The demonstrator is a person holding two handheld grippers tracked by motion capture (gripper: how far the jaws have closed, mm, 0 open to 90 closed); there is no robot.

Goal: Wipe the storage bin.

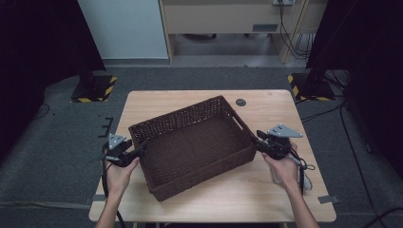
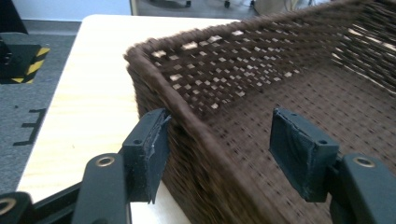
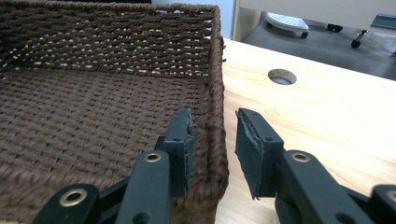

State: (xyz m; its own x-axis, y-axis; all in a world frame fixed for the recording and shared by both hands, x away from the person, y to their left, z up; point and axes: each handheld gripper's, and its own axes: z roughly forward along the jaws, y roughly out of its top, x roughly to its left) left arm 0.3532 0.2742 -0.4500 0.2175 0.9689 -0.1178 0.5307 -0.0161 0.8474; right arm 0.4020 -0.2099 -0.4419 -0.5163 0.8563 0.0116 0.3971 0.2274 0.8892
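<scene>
A dark brown wicker basket (image 1: 180, 115), empty and turned at an angle, sits in the middle of a light wooden table (image 1: 266, 194). My left gripper (image 1: 141, 148) is at its left short wall (image 2: 233, 60). In the left gripper view the gripper (image 2: 219, 144) stands open astride the rim, with the outer pad (image 2: 152, 149) against the wall and the inner pad far off over the basket floor. My right gripper (image 1: 259, 138) is at the right short wall (image 3: 217, 93). That gripper (image 3: 215, 144) straddles the rim, its inner pad at the weave and a narrow gap left at the outer pad.
A round cable hole (image 1: 241, 102) lies in the tabletop behind the basket's far corner. Bare wood runs along the table's front edge and right side. Two black stand bases with yellow stripes (image 1: 95, 88) (image 1: 309, 85) sit on the grey floor beyond the table.
</scene>
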